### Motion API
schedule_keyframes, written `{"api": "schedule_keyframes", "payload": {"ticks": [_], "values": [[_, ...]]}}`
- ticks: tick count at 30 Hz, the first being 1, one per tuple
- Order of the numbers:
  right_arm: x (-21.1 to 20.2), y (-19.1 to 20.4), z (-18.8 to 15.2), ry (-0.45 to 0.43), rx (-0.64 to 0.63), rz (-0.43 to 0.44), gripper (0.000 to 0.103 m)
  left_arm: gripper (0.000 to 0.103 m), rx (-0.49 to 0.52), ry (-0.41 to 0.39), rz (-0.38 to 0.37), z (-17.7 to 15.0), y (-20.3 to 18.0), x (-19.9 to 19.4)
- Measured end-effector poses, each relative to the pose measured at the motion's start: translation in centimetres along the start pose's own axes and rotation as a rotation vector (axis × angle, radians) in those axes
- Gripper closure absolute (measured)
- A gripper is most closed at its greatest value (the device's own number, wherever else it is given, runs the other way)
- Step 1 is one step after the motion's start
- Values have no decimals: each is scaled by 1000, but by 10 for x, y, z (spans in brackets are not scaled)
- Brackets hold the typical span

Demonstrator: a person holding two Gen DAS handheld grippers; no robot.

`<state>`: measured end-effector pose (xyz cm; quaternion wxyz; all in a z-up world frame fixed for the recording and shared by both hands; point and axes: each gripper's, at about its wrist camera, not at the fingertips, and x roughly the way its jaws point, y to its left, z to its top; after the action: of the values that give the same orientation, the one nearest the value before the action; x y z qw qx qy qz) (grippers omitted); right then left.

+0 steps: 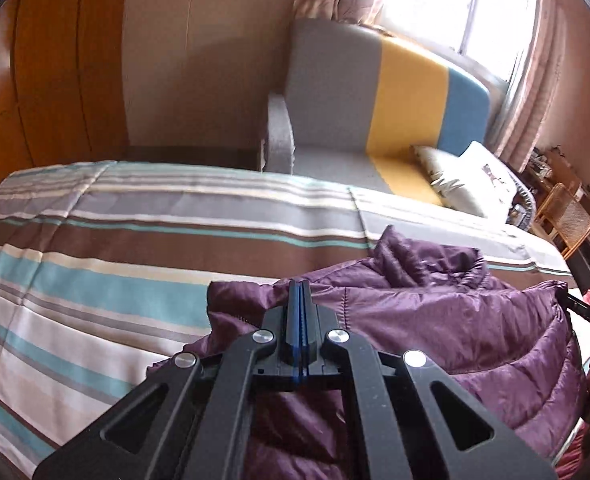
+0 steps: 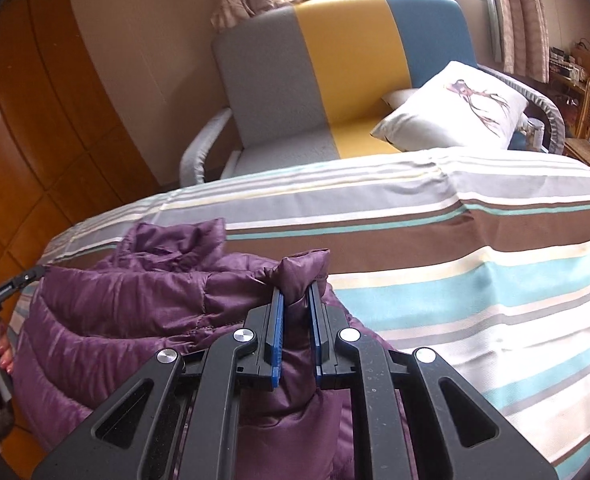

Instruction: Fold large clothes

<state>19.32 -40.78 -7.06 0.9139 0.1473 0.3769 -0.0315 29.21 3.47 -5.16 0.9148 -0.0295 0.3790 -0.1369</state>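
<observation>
Both tongs pinch the purple puffer jacket [image 2: 135,304] over the near edge of the striped bed [image 2: 495,248] — left tongs [image 1: 301,292], right tongs [image 2: 297,300]. Keep grips level, carry the edge evenly across.

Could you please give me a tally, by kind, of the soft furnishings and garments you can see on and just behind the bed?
Purple quilted puffer jacket: 1
Striped bedspread in brown, teal, grey and white: 1
White printed cushions: 2
Grey, yellow and blue upholstered sofa: 1
Total: 5
</observation>
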Motion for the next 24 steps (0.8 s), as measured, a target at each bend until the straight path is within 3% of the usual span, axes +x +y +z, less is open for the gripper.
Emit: {"api": "schedule_keyframes", "payload": {"ticks": [8, 13, 18, 21, 23, 24], "values": [[53, -3, -15, 76, -32, -89, 92, 103, -22, 88, 65, -12, 5, 61], [63, 4, -24, 64, -98, -137, 92, 103, 17, 77, 101, -22, -3, 77], [64, 0, -23, 70, -83, -128, 90, 103, 35, 75, 123, -24, -9, 78], [60, 2, -21, 75, -87, -177, 67, 101, 34, 81, 127, -21, -9, 70], [52, 2, -17, 85, -93, -194, 50, 83, 35, 75, 117, -19, -10, 53], [45, 2, -15, 72, -97, -188, 50, 56, 33, 60, 109, -18, -10, 44]]}}
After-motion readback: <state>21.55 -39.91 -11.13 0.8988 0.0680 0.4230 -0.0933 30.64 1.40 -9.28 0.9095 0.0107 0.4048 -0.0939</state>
